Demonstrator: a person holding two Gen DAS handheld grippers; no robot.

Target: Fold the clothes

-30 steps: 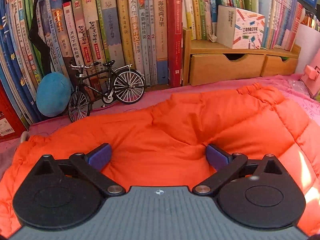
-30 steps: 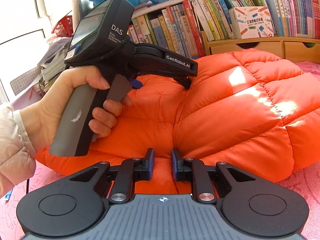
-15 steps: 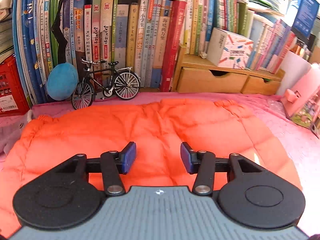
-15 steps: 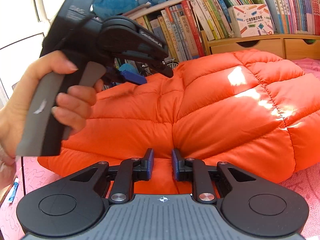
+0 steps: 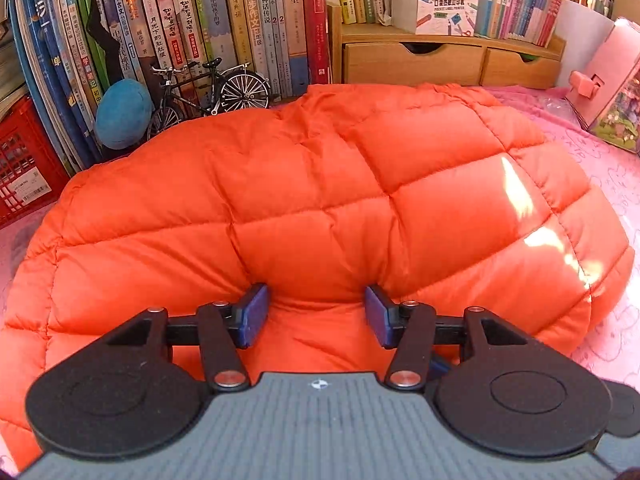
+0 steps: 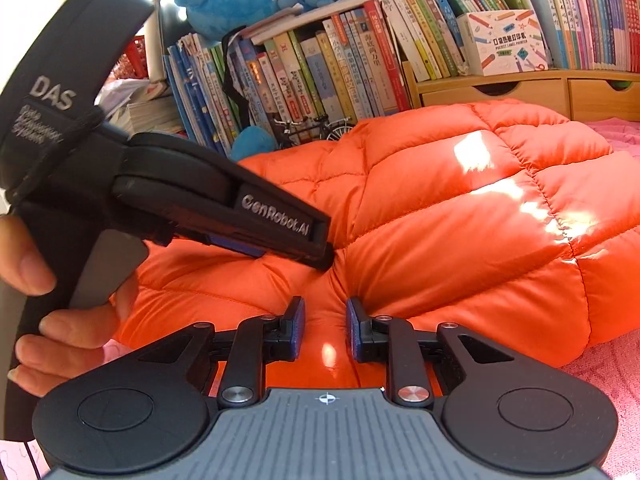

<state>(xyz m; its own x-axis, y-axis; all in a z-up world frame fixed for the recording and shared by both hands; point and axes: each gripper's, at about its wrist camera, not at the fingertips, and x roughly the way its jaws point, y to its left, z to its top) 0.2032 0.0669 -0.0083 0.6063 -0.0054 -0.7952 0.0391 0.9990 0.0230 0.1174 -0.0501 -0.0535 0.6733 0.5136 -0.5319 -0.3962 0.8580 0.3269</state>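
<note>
A puffy orange quilted jacket (image 5: 360, 200) lies spread on a pink cloth and fills both views (image 6: 460, 240). My left gripper (image 5: 316, 316) is pushed down into the jacket's near edge. Its jaws are opening, and a bulge of fabric sits between the blue pads (image 5: 254, 314) without being pinched. The right wrist view shows this gripper (image 6: 320, 254) from the side, held by a hand (image 6: 60, 320), its tips sunk into a seam. My right gripper (image 6: 325, 328) is shut on a fold at the jacket's near hem.
Rows of books (image 5: 248, 20) and a wooden drawer unit (image 5: 412, 64) stand right behind the jacket. A model bicycle (image 5: 208, 84) and a blue plush ball (image 5: 122, 114) sit at the back left, by a red crate (image 5: 24, 168). A pink box (image 5: 600, 68) is at the right.
The left gripper came back from the jacket's far side to its near edge, its jaws narrowing from wide on the way, and now presses into the fabric. The right gripper has kept still.
</note>
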